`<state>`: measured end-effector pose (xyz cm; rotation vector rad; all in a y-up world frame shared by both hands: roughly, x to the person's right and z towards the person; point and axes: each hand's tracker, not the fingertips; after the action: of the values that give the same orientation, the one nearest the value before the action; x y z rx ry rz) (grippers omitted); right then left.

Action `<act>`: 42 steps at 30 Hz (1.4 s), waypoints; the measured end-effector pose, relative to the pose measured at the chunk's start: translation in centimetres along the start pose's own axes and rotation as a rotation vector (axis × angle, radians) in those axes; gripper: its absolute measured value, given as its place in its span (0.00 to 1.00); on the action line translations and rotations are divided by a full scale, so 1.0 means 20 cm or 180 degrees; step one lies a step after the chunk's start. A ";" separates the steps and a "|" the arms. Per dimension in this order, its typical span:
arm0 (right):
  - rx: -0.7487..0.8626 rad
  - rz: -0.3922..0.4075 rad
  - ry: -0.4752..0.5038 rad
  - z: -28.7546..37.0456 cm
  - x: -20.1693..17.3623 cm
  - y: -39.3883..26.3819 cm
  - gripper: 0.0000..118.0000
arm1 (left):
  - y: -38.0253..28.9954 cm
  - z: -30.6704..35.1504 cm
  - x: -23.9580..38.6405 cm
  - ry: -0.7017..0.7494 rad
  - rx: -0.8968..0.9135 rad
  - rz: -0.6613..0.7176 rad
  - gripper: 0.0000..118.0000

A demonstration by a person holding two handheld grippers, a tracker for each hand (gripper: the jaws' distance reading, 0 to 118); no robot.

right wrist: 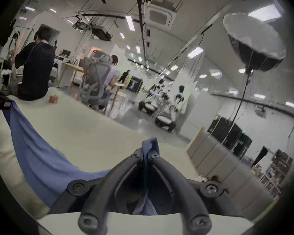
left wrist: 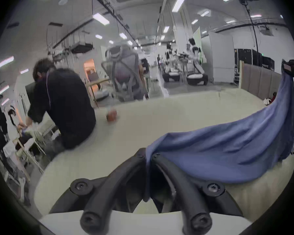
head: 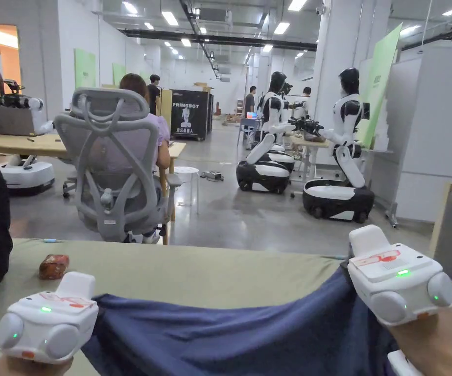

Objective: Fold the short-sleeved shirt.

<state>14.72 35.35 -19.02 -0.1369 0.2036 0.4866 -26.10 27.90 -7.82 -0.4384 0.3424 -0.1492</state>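
Blue shirt [head: 229, 338] stretched over the table [head: 180, 274], left gripper [left wrist: 148, 155] and right gripper [right wrist: 146, 154] fingers clamped on its edge

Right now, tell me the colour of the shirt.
Plain blue shirt, no pattern; clearest in the left gripper view.

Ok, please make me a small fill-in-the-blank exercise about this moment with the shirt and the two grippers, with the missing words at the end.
1. The shirt held between the two grippers is ____ in colour.
2. The left gripper and the right gripper are both ____ on the shirt's fabric.
3. The small reddish-brown object lies on the ____, apart from the shirt.
4. In the head view, the person in the grey office chair is ____.

Missing words: blue; shut; table; sitting
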 end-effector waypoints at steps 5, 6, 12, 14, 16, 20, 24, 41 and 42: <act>0.0215 -0.0229 -0.0294 -0.01 0.32 0.36 0.03 | 0.54 0.09 -0.07 0.0300 0.0420 -0.0134 0.01; 0.0274 -0.0274 -0.0366 -0.01 0.38 0.42 0.03 | 0.64 0.11 -0.08 0.0358 0.0502 -0.0136 0.01; 0.0637 -0.0480 -0.0570 -0.04 0.62 0.79 0.03 | 1.13 0.23 -0.14 0.0608 0.0941 -0.0114 0.01; 0.0744 -0.0515 -0.0615 -0.06 0.67 0.91 0.03 | 1.27 0.23 -0.17 0.0648 0.0996 -0.0079 0.01; 0.0859 -0.0571 -0.0629 -0.06 0.70 1.01 0.03 | 1.39 0.25 -0.21 0.0708 0.1079 -0.0015 0.01; 0.0998 -0.0588 -0.0640 -0.09 0.73 1.15 0.03 | 1.54 0.25 -0.26 0.0833 0.1180 -0.0016 0.01; 0.1050 -0.0554 -0.0655 -0.13 0.71 1.16 0.03 | 1.54 0.21 -0.29 0.0788 0.1223 0.0122 0.01; 0.0236 -0.0641 -0.0223 -0.06 0.38 0.10 0.03 | 0.43 0.03 -0.02 0.0267 0.0357 0.0172 0.01; 0.0169 -0.0619 -0.0188 -0.02 0.36 0.03 0.03 | 0.35 0.06 -0.01 0.0216 0.0301 0.0144 0.01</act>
<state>20.56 39.00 -21.05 -0.0892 0.1435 0.2909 -25.31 34.76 -9.81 -0.3324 0.4098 -0.1359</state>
